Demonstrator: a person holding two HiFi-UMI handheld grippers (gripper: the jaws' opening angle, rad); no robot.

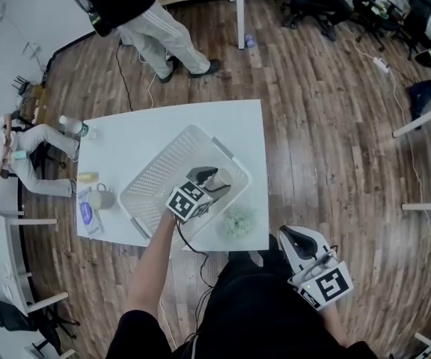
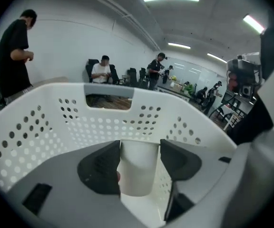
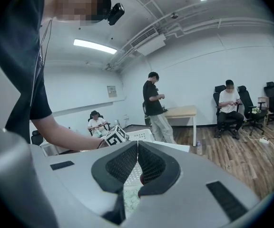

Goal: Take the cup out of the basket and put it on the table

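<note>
Cup [image 2: 137, 167] stands upright between the jaws of the left gripper [image 2: 138, 151]. The dark pads bear on its two sides, so that gripper has it clamped. Both are down inside the white basket [image 2: 42, 127]. The holed wall rises right in front of the gripper, with the handle slot just above and beyond the cup, and more wall curves round on either side. I can't tell whether the cup's base rests on the basket floor or hangs just clear of it.

I'd say the step in hand is taking the cup out: it is gripped, but it is not yet above the rim.

The right gripper [image 3: 137, 144] is held low, well behind and to the right of the left one, off the near edge of the table [image 1: 126, 137]. Its jaws are pressed together with nothing between them, and it takes no part for now.

The next move, as I judge it, calls for a straight lift until the cup's base clears the rim ahead. After that comes a carry over the wall to bare tabletop, which lies beyond the basket and off to the gripper's left. A mug [image 1: 99, 198] stands far out on that left side. A pale green crumpled thing [image 1: 238, 219] lies just outside the basket on the gripper's right, so that side looks tighter. The cup needs to stay upright and the squeeze gentle, since it looks light and thin-walled. Only once it stands on the table should the jaws part.
</note>
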